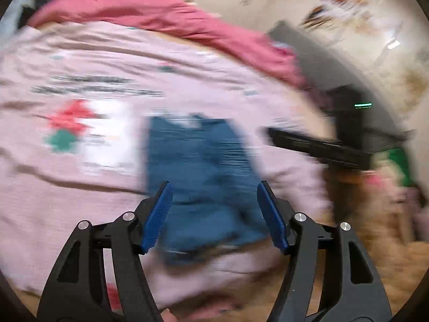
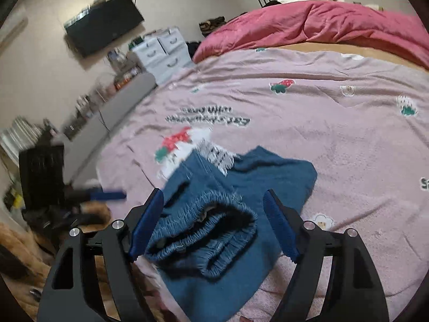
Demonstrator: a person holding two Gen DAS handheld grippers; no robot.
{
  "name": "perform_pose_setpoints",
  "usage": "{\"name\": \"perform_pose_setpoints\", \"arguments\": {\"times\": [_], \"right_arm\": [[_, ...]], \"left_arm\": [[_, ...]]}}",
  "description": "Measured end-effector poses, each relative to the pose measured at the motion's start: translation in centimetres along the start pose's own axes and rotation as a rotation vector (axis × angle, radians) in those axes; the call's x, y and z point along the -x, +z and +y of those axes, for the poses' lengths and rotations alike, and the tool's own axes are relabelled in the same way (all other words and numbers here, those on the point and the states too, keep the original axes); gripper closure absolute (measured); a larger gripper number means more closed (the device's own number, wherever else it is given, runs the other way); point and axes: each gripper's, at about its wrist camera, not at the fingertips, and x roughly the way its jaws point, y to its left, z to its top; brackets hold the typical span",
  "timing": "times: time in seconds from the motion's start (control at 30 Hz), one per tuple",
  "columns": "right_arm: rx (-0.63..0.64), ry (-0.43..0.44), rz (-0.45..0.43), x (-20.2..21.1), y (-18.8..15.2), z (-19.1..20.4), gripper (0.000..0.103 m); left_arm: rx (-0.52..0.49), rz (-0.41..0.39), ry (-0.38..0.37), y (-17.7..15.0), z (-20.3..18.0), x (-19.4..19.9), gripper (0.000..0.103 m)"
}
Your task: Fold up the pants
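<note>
Pants [image 2: 228, 214] of blue denim are lying near the close edge of the bed, on a pink blanket [image 2: 321, 123] printed with strawberries and lettering, and they are already looking gathered into a compact bundle rather than spread out flat. In the right wrist view the elastic waistband is bunching up as a thick roll on top, with a fringed hem showing just beyond it and a flatter panel of denim spreading to the right and toward the camera, so the layers are stacking unevenly. The right gripper [image 2: 213, 224] is hovering over that waistband roll with its jaws wide apart and holding nothing. The left gripper [image 1: 213, 217] is likewise standing with its jaws apart and empty, looking down on the bundle from a little way off; that view is smearing with motion blur, so finer detail of the cloth cannot be told there. Judging from how things lie, the main folds are appearing done, and what is remaining is likely tidying: flattening the raised waistband, squaring the loose panel under it, or one last fold to even the stack. A red duvet [image 2: 321, 24] is lying heaped at the far end of the bed, well apart from the pants.
</note>
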Motion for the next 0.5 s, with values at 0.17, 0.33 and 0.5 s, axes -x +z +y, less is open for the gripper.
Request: {"name": "perform_pose_setpoints", "arguments": {"times": [0.17,0.33,0.5], "right_arm": [[0.054,-0.074,0.107,-3.1,-1.1,0.9,0.027],[0.035,-0.159,0.192,-4.2,-3.4,-0.8,0.028],[0.010,-0.169,0.181,-4.0,-4.4,-1.4,0.028]], "left_arm": [[-0.066,0.100,0.159,-0.5,0.4,-3.8,0.046],[-0.058,0.163,0.132,-1.4,0.1,-5.7,0.046],[-0.059,0.158,0.128,-0.9,0.2,-5.6,0.045]]}}
